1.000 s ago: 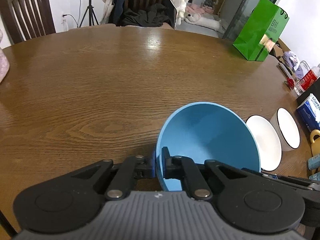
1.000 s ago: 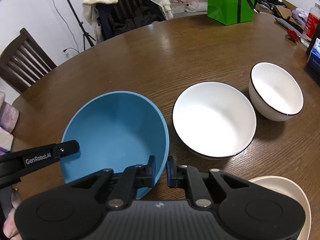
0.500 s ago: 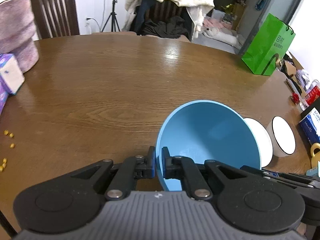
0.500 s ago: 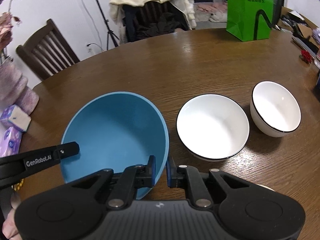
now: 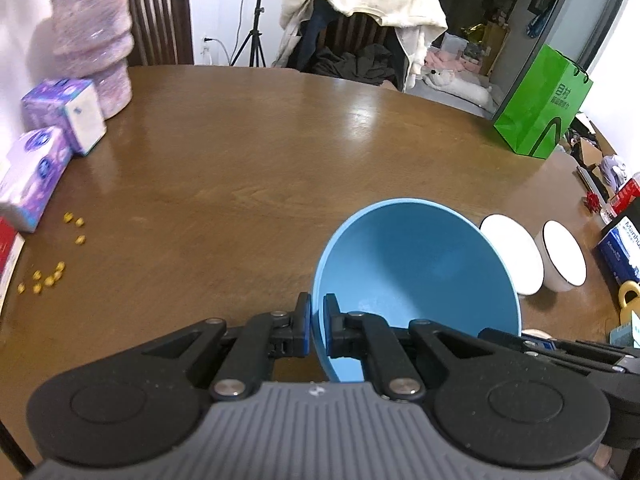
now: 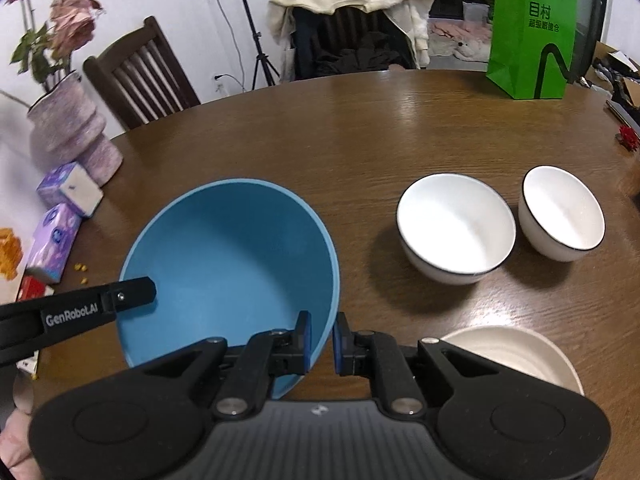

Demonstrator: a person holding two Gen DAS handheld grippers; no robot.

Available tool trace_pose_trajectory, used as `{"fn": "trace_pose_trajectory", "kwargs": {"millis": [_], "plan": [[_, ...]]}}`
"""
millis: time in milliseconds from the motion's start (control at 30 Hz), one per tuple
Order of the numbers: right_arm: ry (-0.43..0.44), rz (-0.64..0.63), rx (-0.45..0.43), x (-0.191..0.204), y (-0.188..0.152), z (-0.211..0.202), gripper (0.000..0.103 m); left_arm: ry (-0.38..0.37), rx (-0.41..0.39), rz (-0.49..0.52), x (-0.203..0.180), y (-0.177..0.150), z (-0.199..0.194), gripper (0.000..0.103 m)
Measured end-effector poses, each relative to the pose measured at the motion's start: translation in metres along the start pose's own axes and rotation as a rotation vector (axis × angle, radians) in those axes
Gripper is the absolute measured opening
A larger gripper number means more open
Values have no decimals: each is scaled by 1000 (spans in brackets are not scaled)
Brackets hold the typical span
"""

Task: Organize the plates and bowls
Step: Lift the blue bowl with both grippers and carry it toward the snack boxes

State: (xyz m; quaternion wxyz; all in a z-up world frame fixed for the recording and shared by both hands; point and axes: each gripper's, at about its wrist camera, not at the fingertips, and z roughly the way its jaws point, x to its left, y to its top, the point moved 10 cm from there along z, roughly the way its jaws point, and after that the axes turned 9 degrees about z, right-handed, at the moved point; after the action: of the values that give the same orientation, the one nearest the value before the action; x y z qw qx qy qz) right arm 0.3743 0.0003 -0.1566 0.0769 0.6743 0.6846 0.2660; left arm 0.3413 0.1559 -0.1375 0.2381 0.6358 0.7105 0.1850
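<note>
We hold the blue bowl [image 6: 228, 264] with both tools: our left hand-held gripper [image 5: 316, 330] is clamped tight on its rim at 9 o'clock, and our right hand-held gripper [image 6: 320, 338] is pinched on its rim at 4 o'clock. In the right wrist view, 2 white bowls [image 6: 456, 224] [image 6: 562, 212] sit side by side on the counter [image 6: 360, 140] at 3 o'clock of the blue bowl, and a cream plate [image 6: 516, 354] lies at 5 o'clock.

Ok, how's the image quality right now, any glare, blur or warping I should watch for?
Left wrist view: a bright glare patch on the table far side, and the yellow bits at left look smeared. Right wrist view: sharp on the blue bowl and both white bowls, soft shadows beneath them. Both views bow the table rim, fisheye style.
</note>
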Motion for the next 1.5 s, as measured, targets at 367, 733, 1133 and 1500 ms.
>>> {"fn": "trace_pose_trajectory", "kwargs": {"millis": [367,733,1133,1500], "plan": [[9,-34,2,45,-52,-26,10,13,6,-18,42,-45,-43,7],[16,-72,23,83,-97,-37,10,29,23,-55,79,-86,-65,7],[33,-111,59,117,-134,-29,10,55,57,-95,119,-117,-66,7],[40,-138,76,136,-147,-4,10,91,79,-105,138,-128,-52,7]]}}
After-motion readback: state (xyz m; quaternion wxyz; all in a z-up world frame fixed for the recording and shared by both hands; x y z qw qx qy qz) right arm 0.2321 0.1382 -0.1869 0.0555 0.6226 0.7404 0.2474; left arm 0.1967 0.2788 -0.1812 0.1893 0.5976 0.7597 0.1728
